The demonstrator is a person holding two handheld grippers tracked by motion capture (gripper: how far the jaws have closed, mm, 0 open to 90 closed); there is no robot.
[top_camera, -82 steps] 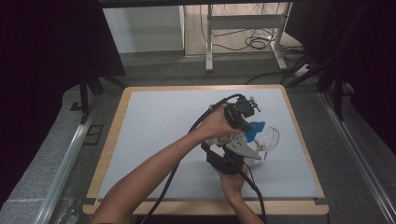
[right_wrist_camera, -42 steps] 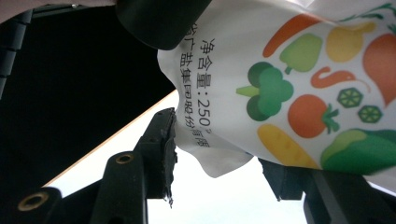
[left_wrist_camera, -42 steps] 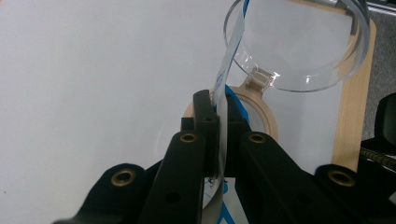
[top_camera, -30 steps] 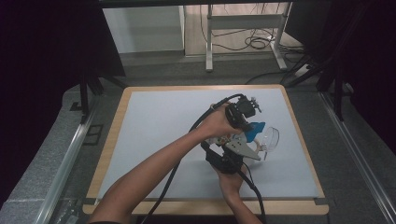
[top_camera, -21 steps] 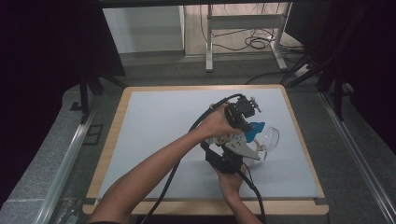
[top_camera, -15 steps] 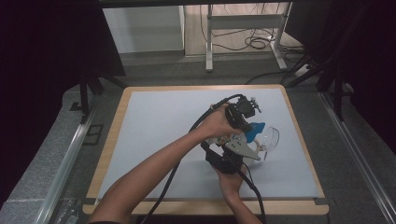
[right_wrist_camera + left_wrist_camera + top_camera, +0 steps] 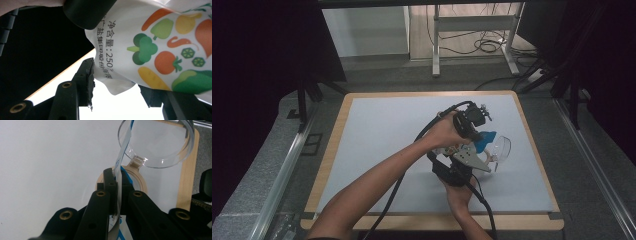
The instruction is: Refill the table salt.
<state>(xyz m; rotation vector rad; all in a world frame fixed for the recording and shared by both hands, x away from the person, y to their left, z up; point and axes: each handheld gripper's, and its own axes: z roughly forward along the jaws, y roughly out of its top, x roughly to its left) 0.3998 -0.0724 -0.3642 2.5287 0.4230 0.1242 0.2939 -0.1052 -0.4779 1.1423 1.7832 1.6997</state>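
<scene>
A white-and-blue bag [image 7: 486,139] printed with vegetables [image 7: 162,45] hangs over the right part of the grey mat. My left gripper [image 7: 476,131] holds it from above, and in the left gripper view its jaws [image 7: 116,177] are shut on the bag's thin edge [image 7: 122,157]. A clear round bowl [image 7: 160,145] lies just beyond the bag on the mat [image 7: 499,149]. My right gripper [image 7: 479,161] comes in from below the bag. In the right gripper view its jaws [image 7: 117,85] stand wide apart with the bag's lower corner [image 7: 117,87] hanging between them.
A wooden ring [image 7: 140,180] lies on the mat under the bag, beside the bowl. The mat [image 7: 382,135] sits on a wood-edged table [image 7: 334,130]. Black cables [image 7: 422,135] trail from both grippers toward the front edge.
</scene>
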